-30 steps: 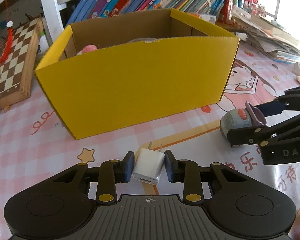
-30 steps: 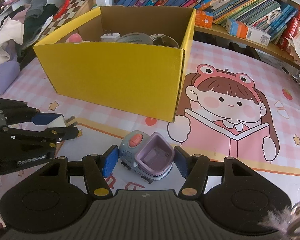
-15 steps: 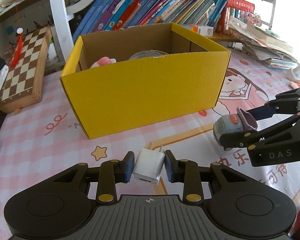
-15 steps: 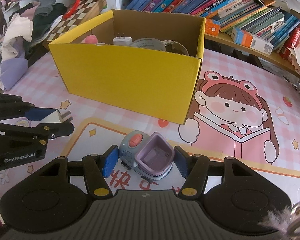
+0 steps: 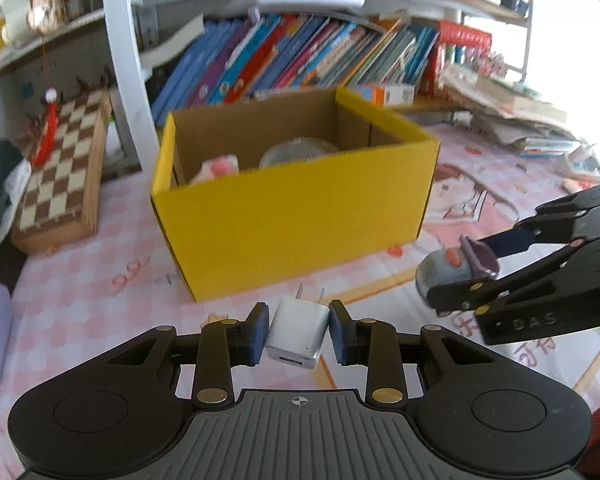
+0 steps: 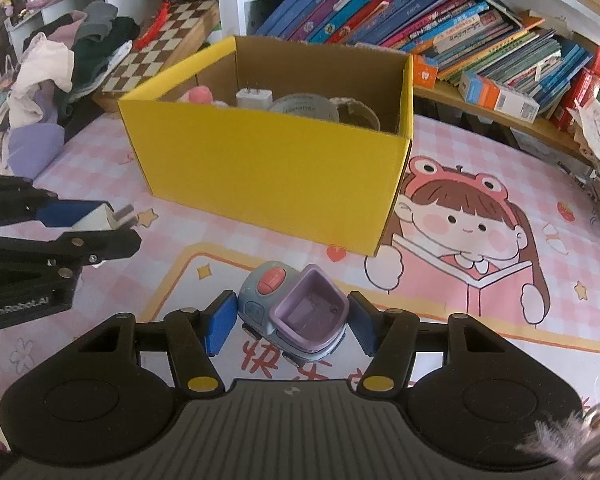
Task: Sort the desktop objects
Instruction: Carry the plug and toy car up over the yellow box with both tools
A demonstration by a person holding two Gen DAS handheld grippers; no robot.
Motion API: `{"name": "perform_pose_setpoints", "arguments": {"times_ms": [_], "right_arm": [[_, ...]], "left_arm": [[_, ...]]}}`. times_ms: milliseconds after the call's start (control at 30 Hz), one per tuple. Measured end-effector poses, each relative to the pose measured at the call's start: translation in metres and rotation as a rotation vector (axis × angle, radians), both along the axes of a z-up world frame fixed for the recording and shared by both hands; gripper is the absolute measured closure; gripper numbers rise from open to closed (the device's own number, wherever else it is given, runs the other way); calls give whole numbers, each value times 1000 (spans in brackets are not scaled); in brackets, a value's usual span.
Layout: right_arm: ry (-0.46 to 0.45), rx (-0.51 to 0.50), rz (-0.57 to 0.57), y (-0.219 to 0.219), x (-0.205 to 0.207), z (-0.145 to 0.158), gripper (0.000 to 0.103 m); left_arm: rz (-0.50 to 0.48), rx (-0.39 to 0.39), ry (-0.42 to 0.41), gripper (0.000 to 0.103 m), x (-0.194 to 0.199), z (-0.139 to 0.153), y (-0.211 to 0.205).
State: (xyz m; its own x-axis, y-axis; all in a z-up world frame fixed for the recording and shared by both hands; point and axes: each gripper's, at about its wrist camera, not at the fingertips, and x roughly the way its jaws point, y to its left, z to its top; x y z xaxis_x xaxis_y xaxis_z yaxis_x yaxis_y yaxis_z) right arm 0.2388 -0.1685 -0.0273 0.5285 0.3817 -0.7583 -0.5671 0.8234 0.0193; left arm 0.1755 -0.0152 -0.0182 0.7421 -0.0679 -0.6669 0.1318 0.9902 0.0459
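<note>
My left gripper is shut on a white plug adapter, prongs pointing forward, held above the mat in front of the yellow cardboard box. My right gripper is shut on a grey-blue toy truck with a purple bin, also lifted. The truck shows in the left wrist view at the right; the adapter shows in the right wrist view at the left. The box holds a pink toy, another white adapter, a tape roll and more.
A pink cartoon mat covers the table. A chessboard lies left of the box. Bookshelves with leaning books stand behind. A pile of clothes lies at the far left. Stacked papers lie at the right.
Both grippers have risen and pulled back with their objects, so the box looks smaller and its inside shows more. Both grips are unchanged.
</note>
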Motion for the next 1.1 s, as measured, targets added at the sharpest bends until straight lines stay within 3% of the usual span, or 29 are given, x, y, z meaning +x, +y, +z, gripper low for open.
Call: {"name": "perform_pose_setpoints", "arguments": {"times_ms": [500,833,1100], "right_arm": [[-100,63,28,10,2,52,45],[-214,106,54,22,29,96,45],[-283,87,102,34,60,114,45]], "left_arm": [[-61,27,-126,72,3,40,1],[-70,72,-217,72,25,68,6],[-64,98,-250,72,49,81,10]]}}
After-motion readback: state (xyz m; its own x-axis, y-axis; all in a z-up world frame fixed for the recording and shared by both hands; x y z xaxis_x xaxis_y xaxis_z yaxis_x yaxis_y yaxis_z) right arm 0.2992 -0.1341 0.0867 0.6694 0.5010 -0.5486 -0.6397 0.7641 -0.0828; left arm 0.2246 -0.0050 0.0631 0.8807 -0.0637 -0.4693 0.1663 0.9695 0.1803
